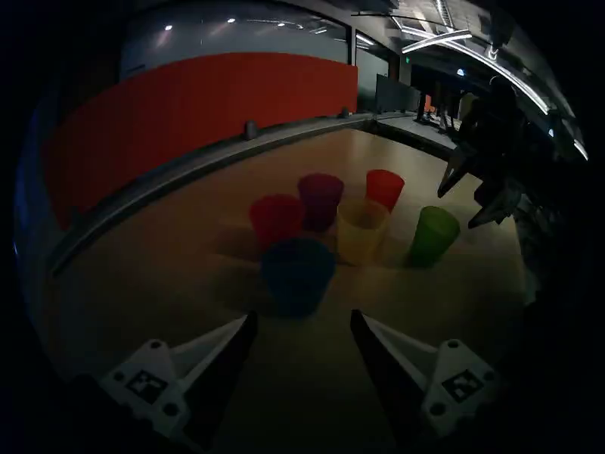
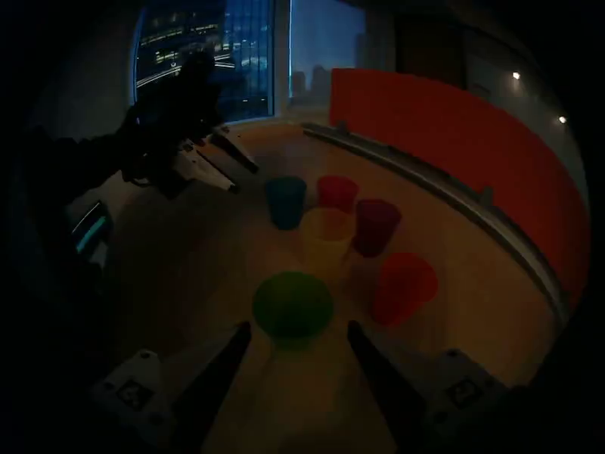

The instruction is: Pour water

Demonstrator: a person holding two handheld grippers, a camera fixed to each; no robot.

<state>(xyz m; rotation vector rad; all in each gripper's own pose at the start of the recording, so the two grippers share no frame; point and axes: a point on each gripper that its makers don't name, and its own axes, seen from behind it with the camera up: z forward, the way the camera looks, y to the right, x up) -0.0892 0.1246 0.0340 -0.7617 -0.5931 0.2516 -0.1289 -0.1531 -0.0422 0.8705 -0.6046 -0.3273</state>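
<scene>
Fingers of the left gripper [image 1: 302,314] are spread open at the bottom centre of the left gripper view. The blue cup [image 1: 297,274] stands just beyond their tips and is not touched, which is judged to be a lining-up for a grasp. In the right gripper view the right gripper [image 2: 297,325] is also held open at the bottom centre. The green cup [image 2: 293,305] is seen between the tips and a little ahead of them; contact cannot be confirmed. The other cups, among them the yellow cup [image 2: 327,231], stand close together in the middle of the surface [image 2: 469,303], probably so that pouring needs only short moves. The light is very dim. Whether any cup holds water cannot be told, and the person [image 2: 162,121] in the upper left is made out only as a dark shape.
</scene>
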